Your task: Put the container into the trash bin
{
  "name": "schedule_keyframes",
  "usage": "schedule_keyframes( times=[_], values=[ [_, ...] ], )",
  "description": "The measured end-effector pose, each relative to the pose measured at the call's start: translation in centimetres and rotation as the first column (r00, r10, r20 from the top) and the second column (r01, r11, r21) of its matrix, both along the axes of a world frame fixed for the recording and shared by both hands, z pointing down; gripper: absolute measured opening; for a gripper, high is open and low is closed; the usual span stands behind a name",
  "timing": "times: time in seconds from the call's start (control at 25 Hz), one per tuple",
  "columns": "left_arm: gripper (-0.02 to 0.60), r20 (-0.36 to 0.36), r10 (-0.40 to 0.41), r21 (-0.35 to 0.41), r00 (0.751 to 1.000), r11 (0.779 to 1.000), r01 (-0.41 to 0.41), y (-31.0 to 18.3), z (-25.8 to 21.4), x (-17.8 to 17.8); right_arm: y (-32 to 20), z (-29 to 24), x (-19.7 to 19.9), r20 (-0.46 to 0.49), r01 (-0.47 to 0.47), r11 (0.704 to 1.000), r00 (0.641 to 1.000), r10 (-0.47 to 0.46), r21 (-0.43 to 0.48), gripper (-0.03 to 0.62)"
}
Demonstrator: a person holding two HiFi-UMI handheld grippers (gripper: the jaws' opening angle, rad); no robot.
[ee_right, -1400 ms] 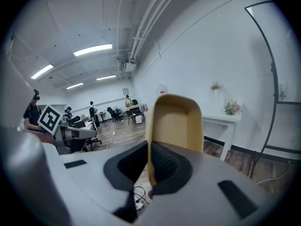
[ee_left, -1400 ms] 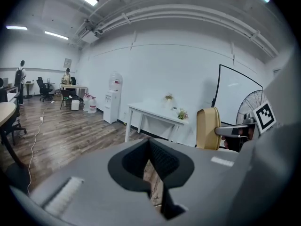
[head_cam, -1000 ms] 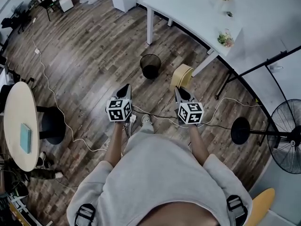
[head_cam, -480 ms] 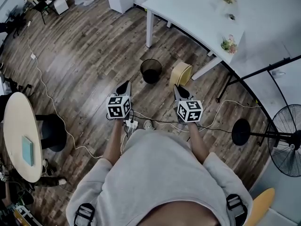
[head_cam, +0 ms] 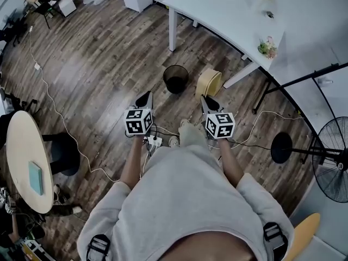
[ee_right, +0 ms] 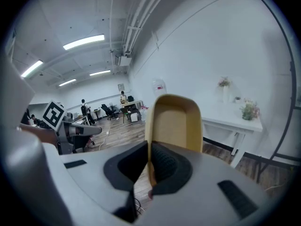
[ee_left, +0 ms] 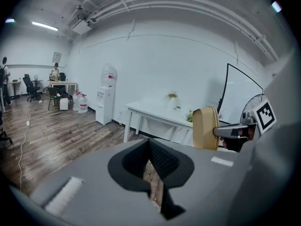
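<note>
In the head view a tan, tub-shaped container point(head_cam: 209, 83) hangs over the wooden floor in front of my right gripper point(head_cam: 206, 99), which is shut on its rim. The right gripper view shows the container point(ee_right: 175, 122) upright, its wall pinched between the black pads of my right gripper point(ee_right: 149, 160). A round black trash bin point(head_cam: 175, 79) stands on the floor just left of the container and ahead of both grippers. Level with the right one, my left gripper point(head_cam: 144, 97) has its jaws together and holds nothing. The left gripper view shows my left gripper point(ee_left: 149, 157) and the container point(ee_left: 206, 127) at the right.
A white table point(head_cam: 228, 12) with small plants stands behind the bin. A stand with a round black base point(head_cam: 281, 147) and a fan point(head_cam: 330, 156) are at the right. Cables and a power strip point(head_cam: 154, 141) lie underfoot. A round table point(head_cam: 22, 151) and stool point(head_cam: 62, 152) stand at the left.
The person has stepped forward, one foot now showing between the arms. Both grippers went along with the container still held, and the power strip now shows under the left gripper.
</note>
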State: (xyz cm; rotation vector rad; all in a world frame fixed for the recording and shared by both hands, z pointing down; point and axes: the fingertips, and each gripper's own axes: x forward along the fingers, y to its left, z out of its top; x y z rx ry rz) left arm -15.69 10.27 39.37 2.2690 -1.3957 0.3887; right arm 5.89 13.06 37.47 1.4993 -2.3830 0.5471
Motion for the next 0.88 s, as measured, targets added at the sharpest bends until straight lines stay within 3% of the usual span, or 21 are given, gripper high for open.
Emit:
schedule_keyframes(
  times=[0.36,0.88],
  values=[
    [0.011,0.010,0.006,-0.008,1.000,1.000,-0.005,-2.0,0.7,0.6,-2.2,0.8,0.0,0.009,0.011,1.000,1.000,-0.011,-0.004,0.029],
    [0.011,0.027,0.000,-0.024,1.000,1.000,0.001,-9.9,1.4,1.9,-10.2,2.2,0.1,0.033,0.047,0.998,0.998,-0.046,-0.030,0.029]
  ],
)
